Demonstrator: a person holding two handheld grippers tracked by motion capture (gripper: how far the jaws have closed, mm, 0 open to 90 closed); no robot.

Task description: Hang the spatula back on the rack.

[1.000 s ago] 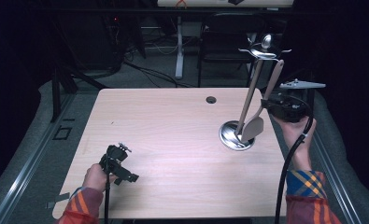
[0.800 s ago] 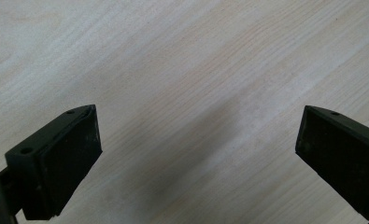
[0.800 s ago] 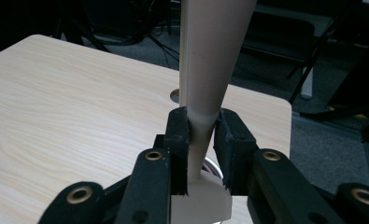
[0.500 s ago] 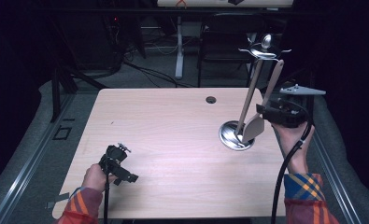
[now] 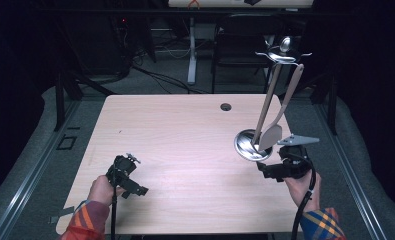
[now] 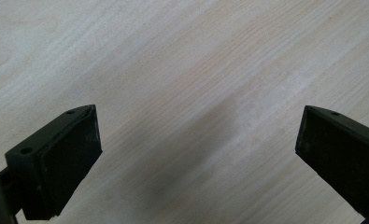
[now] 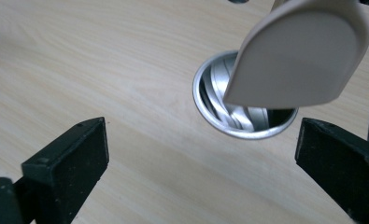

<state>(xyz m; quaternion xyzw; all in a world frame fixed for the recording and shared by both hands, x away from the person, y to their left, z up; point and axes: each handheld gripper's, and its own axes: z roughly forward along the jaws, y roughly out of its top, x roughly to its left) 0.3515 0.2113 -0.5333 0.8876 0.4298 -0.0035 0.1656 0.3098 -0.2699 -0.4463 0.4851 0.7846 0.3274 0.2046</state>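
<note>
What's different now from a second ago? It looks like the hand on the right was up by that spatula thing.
The right gripper has let go of the spatula and come down toward the person, its jaws having just opened with nothing between them. The spatula now hangs from the metal stand. The left gripper, open over the table, stayed where it was, and so did the stand.

no readable text, label or number anywhere
</note>
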